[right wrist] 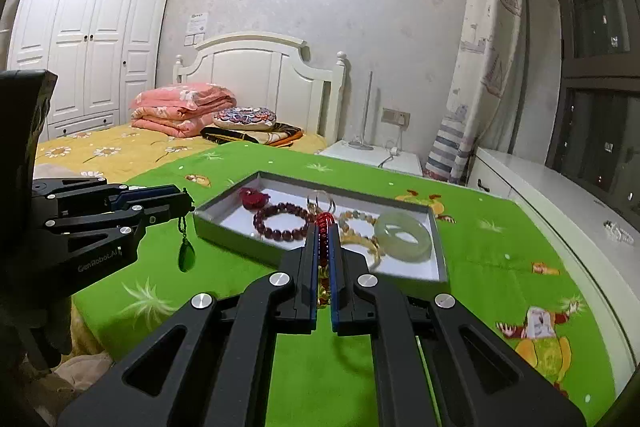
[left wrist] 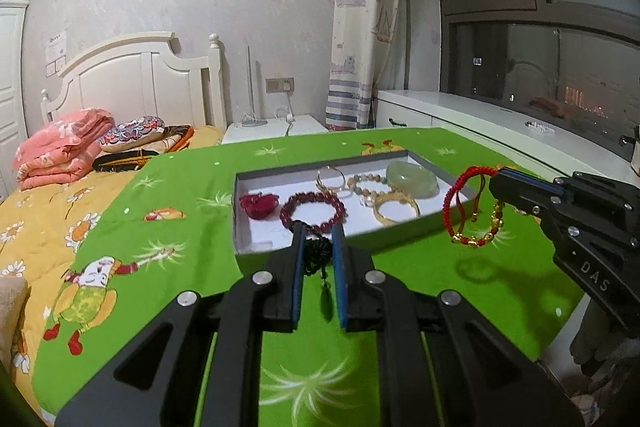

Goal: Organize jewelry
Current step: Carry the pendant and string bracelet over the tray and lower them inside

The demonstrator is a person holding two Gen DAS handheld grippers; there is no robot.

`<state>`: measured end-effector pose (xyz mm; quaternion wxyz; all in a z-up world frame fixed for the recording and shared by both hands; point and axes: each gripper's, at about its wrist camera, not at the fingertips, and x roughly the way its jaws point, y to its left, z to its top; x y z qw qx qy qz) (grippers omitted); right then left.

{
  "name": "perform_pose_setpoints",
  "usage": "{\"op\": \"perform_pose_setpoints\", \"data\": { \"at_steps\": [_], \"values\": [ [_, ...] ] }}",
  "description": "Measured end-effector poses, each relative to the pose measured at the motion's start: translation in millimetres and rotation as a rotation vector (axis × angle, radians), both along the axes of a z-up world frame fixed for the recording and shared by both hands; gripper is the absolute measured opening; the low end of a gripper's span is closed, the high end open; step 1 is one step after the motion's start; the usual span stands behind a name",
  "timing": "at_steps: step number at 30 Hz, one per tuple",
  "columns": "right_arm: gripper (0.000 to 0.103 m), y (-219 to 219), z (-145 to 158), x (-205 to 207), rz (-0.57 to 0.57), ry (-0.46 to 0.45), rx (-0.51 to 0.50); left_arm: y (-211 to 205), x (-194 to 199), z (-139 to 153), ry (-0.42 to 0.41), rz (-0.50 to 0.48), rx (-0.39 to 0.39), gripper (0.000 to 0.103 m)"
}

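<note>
while both claws hang above the green counter [left wrist: 420, 267], each grips a piece not yet stowed. the left claw [left wrist: 319, 247] is clamped on a black cord with a green pendant [left wrist: 327, 301] dangling below it. the right claw [right wrist: 325, 239] pinches a red bracelet [left wrist: 468, 205]. just ahead of both, the tray [left wrist: 256, 179] already holds several bracelets, a ring and a jade bangle [left wrist: 412, 177], so the job looks nearly done.

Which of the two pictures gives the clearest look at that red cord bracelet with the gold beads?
The left wrist view: the red cord bracelet hangs open as a full loop from the right gripper, gold beads at the bottom. In the right wrist view it is edge-on between the fingers, mostly hidden.
</note>
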<state>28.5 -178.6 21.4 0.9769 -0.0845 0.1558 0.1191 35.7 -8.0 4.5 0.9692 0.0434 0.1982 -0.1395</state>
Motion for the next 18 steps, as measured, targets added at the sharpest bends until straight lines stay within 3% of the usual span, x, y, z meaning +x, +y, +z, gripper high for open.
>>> {"op": "perform_pose_setpoints", "data": {
  "at_steps": [18],
  "values": [
    [0.005, 5, 18, 34, -0.016, -0.04, -0.022, -10, 29, 30, -0.041, 0.003, -0.001, 0.013]
  ]
}}
